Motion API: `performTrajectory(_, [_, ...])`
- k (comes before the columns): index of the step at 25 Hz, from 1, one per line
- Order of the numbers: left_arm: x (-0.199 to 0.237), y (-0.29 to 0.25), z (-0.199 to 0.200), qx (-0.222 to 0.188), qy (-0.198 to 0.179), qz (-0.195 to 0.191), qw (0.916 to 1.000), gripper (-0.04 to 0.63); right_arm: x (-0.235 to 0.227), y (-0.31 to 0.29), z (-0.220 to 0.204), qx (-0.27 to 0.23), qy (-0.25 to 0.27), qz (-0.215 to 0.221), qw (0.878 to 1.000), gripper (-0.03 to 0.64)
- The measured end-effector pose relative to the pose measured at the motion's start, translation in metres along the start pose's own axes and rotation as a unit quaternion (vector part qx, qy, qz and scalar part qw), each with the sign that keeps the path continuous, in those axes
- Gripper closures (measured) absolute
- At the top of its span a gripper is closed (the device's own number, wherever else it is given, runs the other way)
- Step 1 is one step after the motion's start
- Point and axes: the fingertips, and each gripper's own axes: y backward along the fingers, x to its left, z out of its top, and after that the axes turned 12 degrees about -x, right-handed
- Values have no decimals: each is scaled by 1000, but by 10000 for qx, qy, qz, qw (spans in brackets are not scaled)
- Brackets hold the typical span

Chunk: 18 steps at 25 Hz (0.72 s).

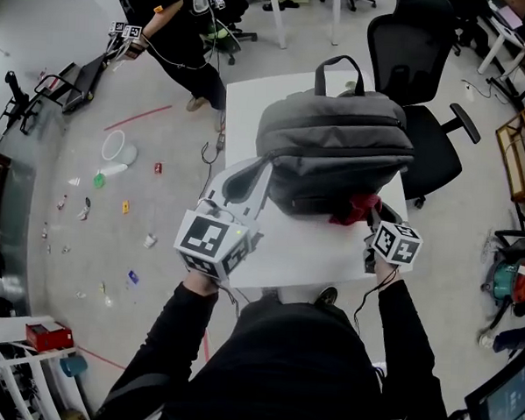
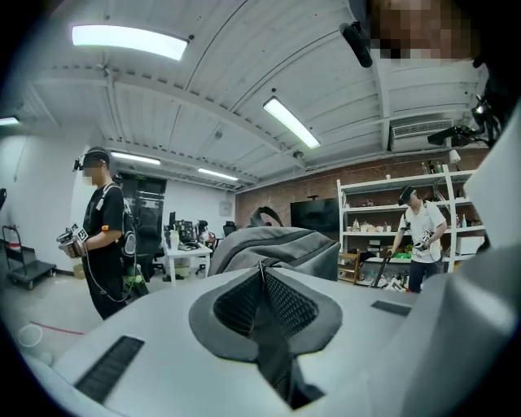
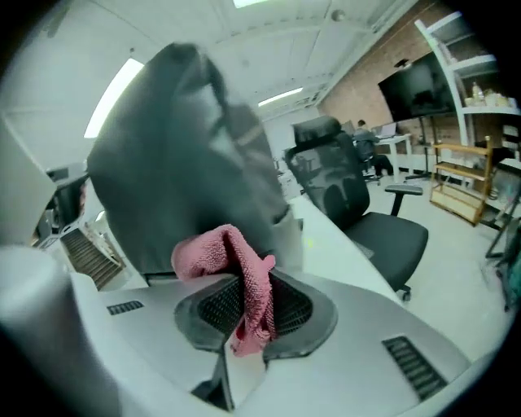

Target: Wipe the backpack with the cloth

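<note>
**Right gripper (image 3: 244, 318) clamped on the cloth (image 3: 236, 273), with the backpack (image 1: 336, 147) perhaps not braced**

We take the risks from the biggest thing down to the smallest.

The grey backpack rests on the white table (image 1: 251, 99) and covers much of it. Its handle points away from us, and an office chair (image 1: 424, 143) stands just beyond the table's right side. We judge that a strong stroke could push the bag across the smooth top toward an edge.

The left gripper (image 1: 247, 176) should prevent this. Its jaws are together, and in its own view we see nothing between them. From the head view its tip is just beside the bag's left side. We cannot tell whether it really presses on the bag. If it does not, nothing resists the wipe.

The pink cloth (image 1: 355, 210) sits at the bag's near face, close to the table's near right corner. The right gripper (image 1: 369, 223) has its jaws nearly together on one fold of it. A bunch stands above the jaws and a short tail hangs below. Because only a fold is pinched, friction against the bag's fabric could drag the cloth out, and from this corner it would probably fall to the floor.

The smallest risk is the jaw tips. The cloth covers them only partly, so a bare tip could scrape the bag or catch on a zipper.
</note>
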Motion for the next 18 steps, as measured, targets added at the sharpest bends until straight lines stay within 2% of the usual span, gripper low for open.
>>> performTrajectory(4, [-5, -10, 4, 19, -71, 188, 9998, 565, -89, 20, 38, -352, -268, -927, 9947, 551])
performTrajectory(6, [-6, -9, 4, 35, -96, 214, 9997, 565, -112, 26, 47, -511, -491, -1290, 9891, 551])
performTrajectory(8, [-6, -6, 3, 68, -110, 202, 9997, 565, -118, 22, 38, -526, -856, -1415, 9848, 551])
performTrajectory(11, [-7, 2, 1, 139, -135, 90, 9998, 565, -88, 2, -3, -170, -1227, -1211, 9849, 551])
performTrajectory(15, [-5, 3, 2, 215, -150, -207, 9994, 565, -16, -24, -54, 284, -1198, -938, 9879, 551])
performTrajectory(18, [-6, 3, 3, 205, 4, -482, 9986, 565, 34, -40, -75, 425, -1226, -656, 9894, 551])
